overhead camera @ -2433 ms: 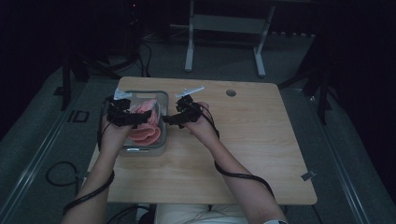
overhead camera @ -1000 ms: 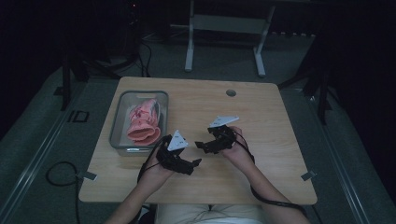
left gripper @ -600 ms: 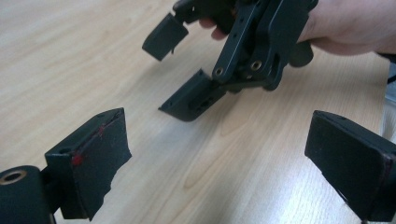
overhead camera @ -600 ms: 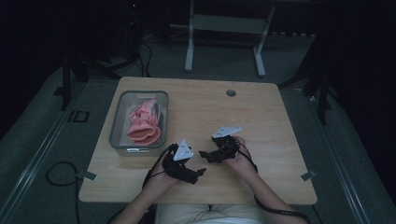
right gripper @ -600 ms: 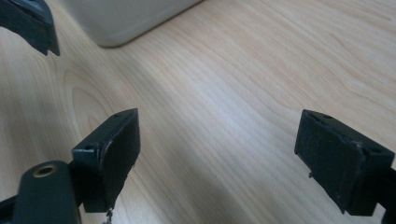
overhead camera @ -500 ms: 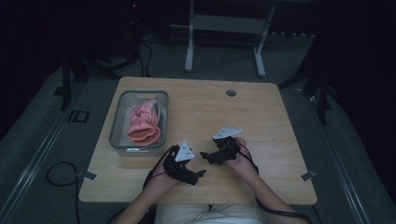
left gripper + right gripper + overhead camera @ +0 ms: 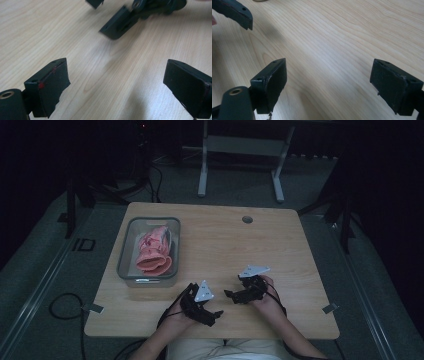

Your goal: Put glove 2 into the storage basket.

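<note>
A pink crumpled cloth (image 7: 152, 252) lies in a grey metal tray (image 7: 125, 251) at the left of the wooden table (image 7: 225, 245). My left gripper (image 7: 212, 312) rests low near the table's front edge, open and empty. In the left gripper view the left gripper (image 7: 116, 75) has its jaws wide apart over bare wood. My right gripper (image 7: 231, 296) sits just to its right, turned toward it, also open and empty. The right gripper (image 7: 328, 75) likewise shows only wood between its jaws. Each gripper view catches a jaw of the other gripper, the right one's (image 7: 117, 25) and the left one's (image 7: 237, 12).
A round grommet hole (image 7: 247, 219) sits near the table's far edge. Behind the table stands a white metal frame (image 7: 240, 150). A cable (image 7: 60, 307) loops on the floor at the left. Bare wood stretches from the tray to the table's right edge.
Both grippers have left the tray, empty, and come back toward the front edge of the table. Over the last half second they have hardly moved.
</note>
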`<state>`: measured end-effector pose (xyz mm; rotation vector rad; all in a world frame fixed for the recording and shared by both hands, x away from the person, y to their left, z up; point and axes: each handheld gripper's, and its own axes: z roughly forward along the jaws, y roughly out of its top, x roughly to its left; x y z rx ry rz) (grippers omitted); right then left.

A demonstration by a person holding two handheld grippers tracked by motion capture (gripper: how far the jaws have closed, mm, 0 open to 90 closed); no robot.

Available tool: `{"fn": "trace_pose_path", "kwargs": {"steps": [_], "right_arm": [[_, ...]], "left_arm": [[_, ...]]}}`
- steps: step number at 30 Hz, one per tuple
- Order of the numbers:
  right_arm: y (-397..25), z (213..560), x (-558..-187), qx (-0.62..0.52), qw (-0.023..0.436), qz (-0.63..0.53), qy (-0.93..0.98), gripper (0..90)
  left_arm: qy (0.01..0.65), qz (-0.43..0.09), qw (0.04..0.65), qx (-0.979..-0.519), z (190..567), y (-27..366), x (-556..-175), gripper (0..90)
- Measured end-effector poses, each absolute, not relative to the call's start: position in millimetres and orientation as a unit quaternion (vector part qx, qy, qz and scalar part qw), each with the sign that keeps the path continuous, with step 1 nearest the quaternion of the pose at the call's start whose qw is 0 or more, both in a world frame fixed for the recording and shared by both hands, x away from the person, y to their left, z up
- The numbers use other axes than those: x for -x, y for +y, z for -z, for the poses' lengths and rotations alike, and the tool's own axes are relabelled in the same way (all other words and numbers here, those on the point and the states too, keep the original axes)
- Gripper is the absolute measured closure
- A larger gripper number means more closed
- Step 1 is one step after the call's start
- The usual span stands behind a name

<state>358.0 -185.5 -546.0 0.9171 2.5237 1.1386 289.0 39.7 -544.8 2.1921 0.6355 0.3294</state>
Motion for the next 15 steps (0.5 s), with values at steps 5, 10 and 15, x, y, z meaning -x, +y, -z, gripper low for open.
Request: {"fn": "trace_pose_path", "kwargs": {"steps": [5, 10, 15], "right_arm": [[-196.4, 553.9, -352.3, -0.304, 0.105, -0.398, 0.859, 14.1], [-200.5, 559.3, -348.2, -0.299, 0.105, -0.401, 0.86, 13.9], [-201.7, 558.9, -348.6, -0.299, 0.112, -0.406, 0.857, 14.0]], "left_arm": [[0.245, -0.127, 0.397, -0.875, 552.3, 37.9, -286.4, 5.8], [0.245, -0.131, 0.395, -0.876, 553.4, 37.5, -284.8, 5.8], [0.251, -0.126, 0.403, -0.871, 552.9, 40.0, -284.5, 5.8]]}}
